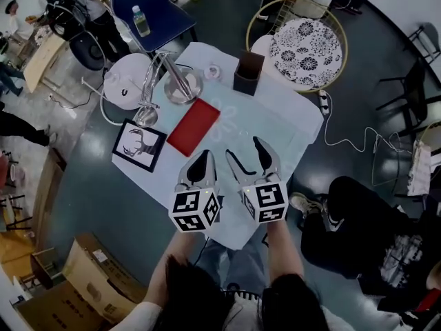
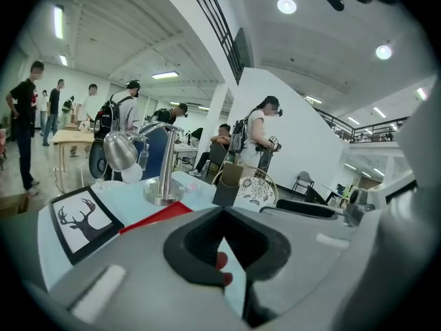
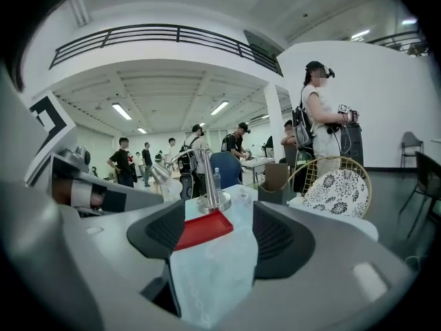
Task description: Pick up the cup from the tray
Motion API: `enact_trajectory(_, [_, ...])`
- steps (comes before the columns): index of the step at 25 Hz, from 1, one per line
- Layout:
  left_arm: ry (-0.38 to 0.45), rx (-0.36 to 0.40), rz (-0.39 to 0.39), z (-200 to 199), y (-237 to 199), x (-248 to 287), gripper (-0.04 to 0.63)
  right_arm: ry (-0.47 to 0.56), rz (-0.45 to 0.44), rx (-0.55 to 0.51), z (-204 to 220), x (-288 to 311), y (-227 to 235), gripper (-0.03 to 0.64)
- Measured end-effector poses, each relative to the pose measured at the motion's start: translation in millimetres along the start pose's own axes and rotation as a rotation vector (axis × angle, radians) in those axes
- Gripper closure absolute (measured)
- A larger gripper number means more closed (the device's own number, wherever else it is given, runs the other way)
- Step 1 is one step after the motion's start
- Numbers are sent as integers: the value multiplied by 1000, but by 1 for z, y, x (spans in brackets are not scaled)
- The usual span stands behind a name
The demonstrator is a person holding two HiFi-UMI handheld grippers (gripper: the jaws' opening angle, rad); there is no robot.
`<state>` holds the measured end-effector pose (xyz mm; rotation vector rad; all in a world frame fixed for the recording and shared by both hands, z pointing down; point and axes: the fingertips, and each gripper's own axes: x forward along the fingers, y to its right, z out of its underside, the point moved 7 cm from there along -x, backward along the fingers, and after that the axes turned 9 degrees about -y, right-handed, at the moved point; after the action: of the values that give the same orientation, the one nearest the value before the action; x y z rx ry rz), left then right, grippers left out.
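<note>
A flat red tray (image 1: 195, 126) lies on the pale blue tablecloth (image 1: 275, 126), and I see nothing on it. A small clear cup (image 1: 212, 71) stands on the cloth beyond it, beside the lamp base. My left gripper (image 1: 204, 156) hovers just near of the tray's front corner with its jaws together and nothing between them. My right gripper (image 1: 242, 147) is beside it to the right, open and empty. In the left gripper view the left gripper (image 2: 222, 212) points over the tray (image 2: 155, 216). In the right gripper view the tray (image 3: 204, 229) shows between the open pads of the right gripper (image 3: 217, 236).
A chrome desk lamp (image 1: 169, 81) stands behind the tray, with a dark brown box (image 1: 248, 72) to its right. A framed deer picture (image 1: 140, 145) lies to the left. A patterned round chair (image 1: 305, 43) stands beyond the table. People stand around the room.
</note>
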<state>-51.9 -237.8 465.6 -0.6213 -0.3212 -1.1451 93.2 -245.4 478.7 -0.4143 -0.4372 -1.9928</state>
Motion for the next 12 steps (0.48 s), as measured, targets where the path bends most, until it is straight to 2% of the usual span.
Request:
enact_trajectory(4, [25,22,14,-8,9,-21,595,44,42,18,-15,-25,-7,443])
enact_trajectory(7, [39,50,12,-12,16,-36,595,70,46,-2,-26,-41,-15,494])
enact_trajectory(10, [52,61,34,-15,23,-50,595,78,39,0,-30,-53,-25,575])
enact_trajectory(12, [58,66,34,-15,26,-59,595,66,45,3,-30,-60,-34,595])
